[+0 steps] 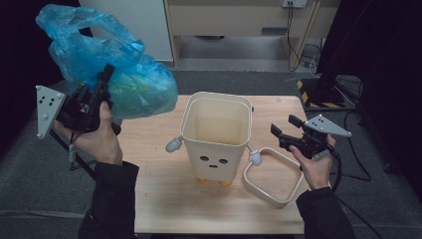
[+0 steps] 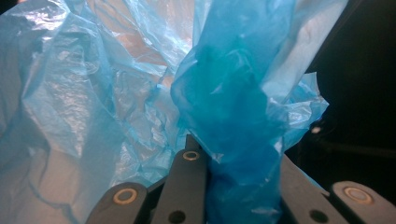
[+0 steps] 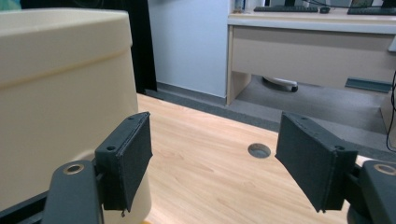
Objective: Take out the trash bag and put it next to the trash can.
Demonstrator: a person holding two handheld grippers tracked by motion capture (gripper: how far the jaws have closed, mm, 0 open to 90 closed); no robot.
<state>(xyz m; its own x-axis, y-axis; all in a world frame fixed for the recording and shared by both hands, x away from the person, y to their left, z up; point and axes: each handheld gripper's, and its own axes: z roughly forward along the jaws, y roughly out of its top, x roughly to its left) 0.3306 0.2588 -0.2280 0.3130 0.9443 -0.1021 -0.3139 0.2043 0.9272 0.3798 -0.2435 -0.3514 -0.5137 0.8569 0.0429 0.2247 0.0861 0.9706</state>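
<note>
crinkled translucent blue bag (image 1: 109, 64) bunched in left jaws; right jaws parted, empty.

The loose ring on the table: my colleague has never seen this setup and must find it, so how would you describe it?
Start at the wooden table and find the cream bin with a face and little arms standing mid-table. The ring lies flat just right of it, by the right tongs. It is a cream, square, rounded-cornered frame, open through to the wood.

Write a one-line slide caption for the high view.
Left gripper lifts a blue plastic bag beside an empty cream bin; open right gripper waits above the bin's loose ring.
</note>
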